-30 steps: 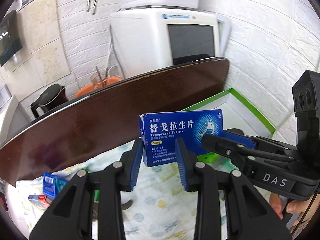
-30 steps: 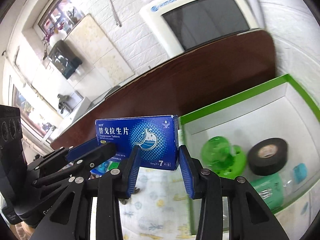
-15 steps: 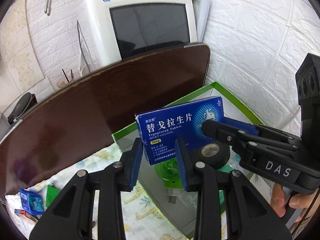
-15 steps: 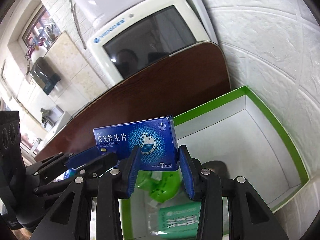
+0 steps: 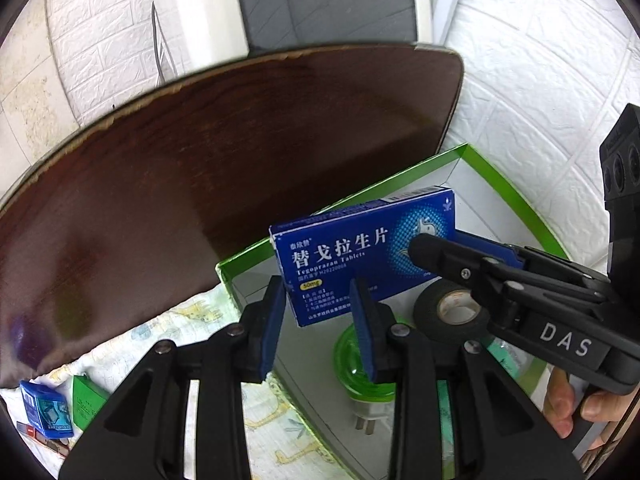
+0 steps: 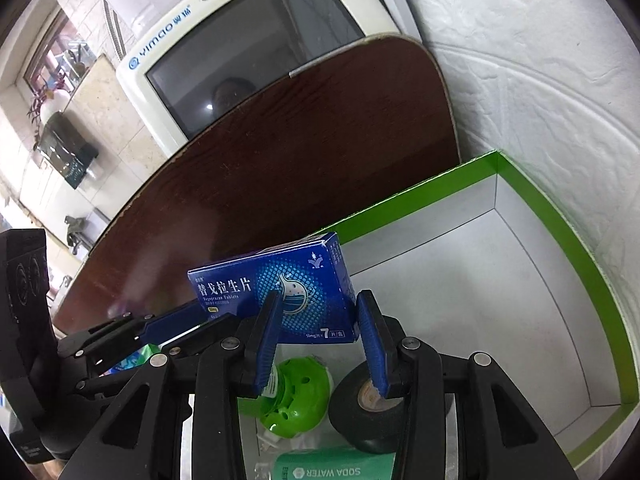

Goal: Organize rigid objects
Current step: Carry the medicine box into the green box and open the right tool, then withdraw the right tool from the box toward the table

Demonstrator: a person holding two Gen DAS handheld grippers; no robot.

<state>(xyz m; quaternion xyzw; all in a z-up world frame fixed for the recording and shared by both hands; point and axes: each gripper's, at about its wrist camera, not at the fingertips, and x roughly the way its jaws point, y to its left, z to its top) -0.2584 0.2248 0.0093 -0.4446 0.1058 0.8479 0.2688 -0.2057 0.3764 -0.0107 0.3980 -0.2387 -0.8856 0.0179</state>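
A blue medicine box (image 5: 360, 256) hangs in the air, gripped at both ends. My left gripper (image 5: 318, 300) is shut on its left end. My right gripper (image 5: 436, 246) clamps the right end, one finger across the front face. In the right wrist view, the blue medicine box (image 6: 304, 284) sits between the pads of my right gripper (image 6: 316, 320), and my left gripper (image 6: 200, 316) reaches in from the left. The box hovers over the green-rimmed carton (image 5: 500, 184) (image 6: 560, 232).
Inside the carton lie a black tape roll (image 6: 368, 412), a green plug-in device (image 6: 296, 396) and a green soda water bottle (image 6: 332, 468). A dark wooden board (image 5: 200, 200) stands behind, a white brick wall to the right. A small blue box (image 5: 46, 412) lies on the patterned cloth at the left.
Both grippers have carried the blue box to the right and downward, from above the cloth to above the inside of the green-rimmed carton. Both grips are unchanged.
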